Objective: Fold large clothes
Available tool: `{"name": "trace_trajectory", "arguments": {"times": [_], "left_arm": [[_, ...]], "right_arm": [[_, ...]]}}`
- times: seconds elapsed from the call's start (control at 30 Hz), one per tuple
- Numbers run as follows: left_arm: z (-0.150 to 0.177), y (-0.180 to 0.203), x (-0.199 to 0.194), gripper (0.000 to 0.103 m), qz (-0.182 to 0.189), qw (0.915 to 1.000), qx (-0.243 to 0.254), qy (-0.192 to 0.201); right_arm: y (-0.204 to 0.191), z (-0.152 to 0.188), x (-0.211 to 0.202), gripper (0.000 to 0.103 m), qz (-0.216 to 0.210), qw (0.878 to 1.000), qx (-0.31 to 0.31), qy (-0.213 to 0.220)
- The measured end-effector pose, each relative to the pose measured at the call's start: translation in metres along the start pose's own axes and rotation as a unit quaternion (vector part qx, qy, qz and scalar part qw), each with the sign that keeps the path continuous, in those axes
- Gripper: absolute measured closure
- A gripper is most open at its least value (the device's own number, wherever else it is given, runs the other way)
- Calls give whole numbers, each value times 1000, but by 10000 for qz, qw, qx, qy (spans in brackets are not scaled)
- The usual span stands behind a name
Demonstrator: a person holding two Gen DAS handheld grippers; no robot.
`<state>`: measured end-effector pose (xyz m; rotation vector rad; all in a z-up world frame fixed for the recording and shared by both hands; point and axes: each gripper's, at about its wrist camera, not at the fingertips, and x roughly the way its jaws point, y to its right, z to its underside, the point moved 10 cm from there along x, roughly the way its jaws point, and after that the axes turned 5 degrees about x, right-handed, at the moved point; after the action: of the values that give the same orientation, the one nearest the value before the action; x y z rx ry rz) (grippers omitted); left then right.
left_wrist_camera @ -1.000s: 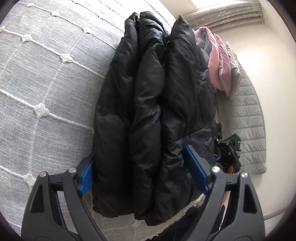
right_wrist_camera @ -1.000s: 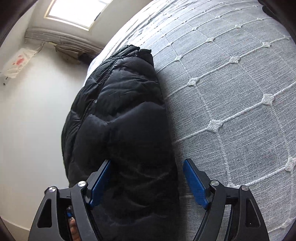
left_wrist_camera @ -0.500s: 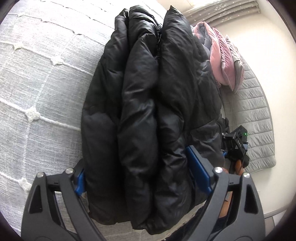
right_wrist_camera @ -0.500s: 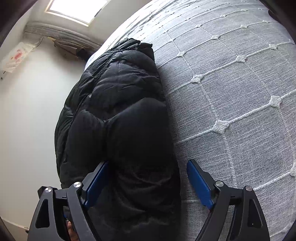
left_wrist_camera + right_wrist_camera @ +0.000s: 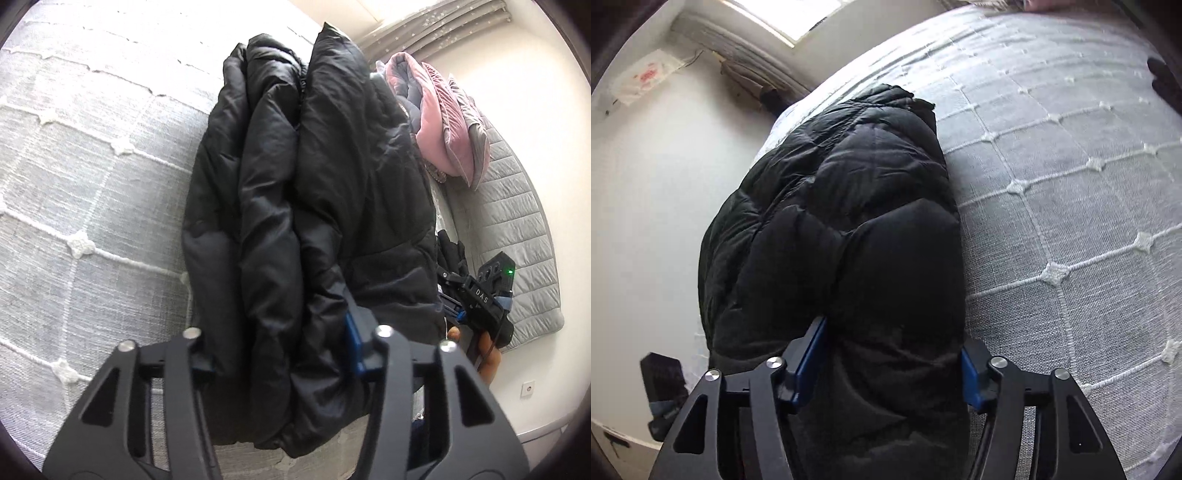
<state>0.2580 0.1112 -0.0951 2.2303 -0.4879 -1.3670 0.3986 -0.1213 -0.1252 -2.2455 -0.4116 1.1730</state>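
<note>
Black puffer jacket hides left hand-held gripper pads.

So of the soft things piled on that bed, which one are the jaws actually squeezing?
The black puffer jacket, folded into thick layers on the grey bedspread. The pink cushion and grey cushion beyond it lie untouched.

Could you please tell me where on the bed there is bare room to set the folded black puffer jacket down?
The grey bedspread lies bare beside the black puffer jacket, on the side away from the wall. The other side is crowded: pink cushions and the bed's edge border the jacket there.
</note>
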Motion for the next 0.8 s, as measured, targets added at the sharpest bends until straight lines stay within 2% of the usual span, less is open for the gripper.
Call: {"name": "trace_trajectory", "arguments": {"times": [0.17,0.37,0.57,0.8], "left_arm": [[-5,3,-5,70,-251,9993,184,210],[-11,6,-13,78,-551,9967,338,489],[-18,10,-20,81,-871,9913,686,715],[-23,12,-24,82,-1132,9848,955,906]], "right_arm": [[-16,1,-7,53,445,9973,-512,282],[-36,1,-13,65,977,9868,-1103,676],[-45,12,-20,73,1272,9761,-1518,897],[-48,23,-25,78,1316,9717,-1650,1061]]}}
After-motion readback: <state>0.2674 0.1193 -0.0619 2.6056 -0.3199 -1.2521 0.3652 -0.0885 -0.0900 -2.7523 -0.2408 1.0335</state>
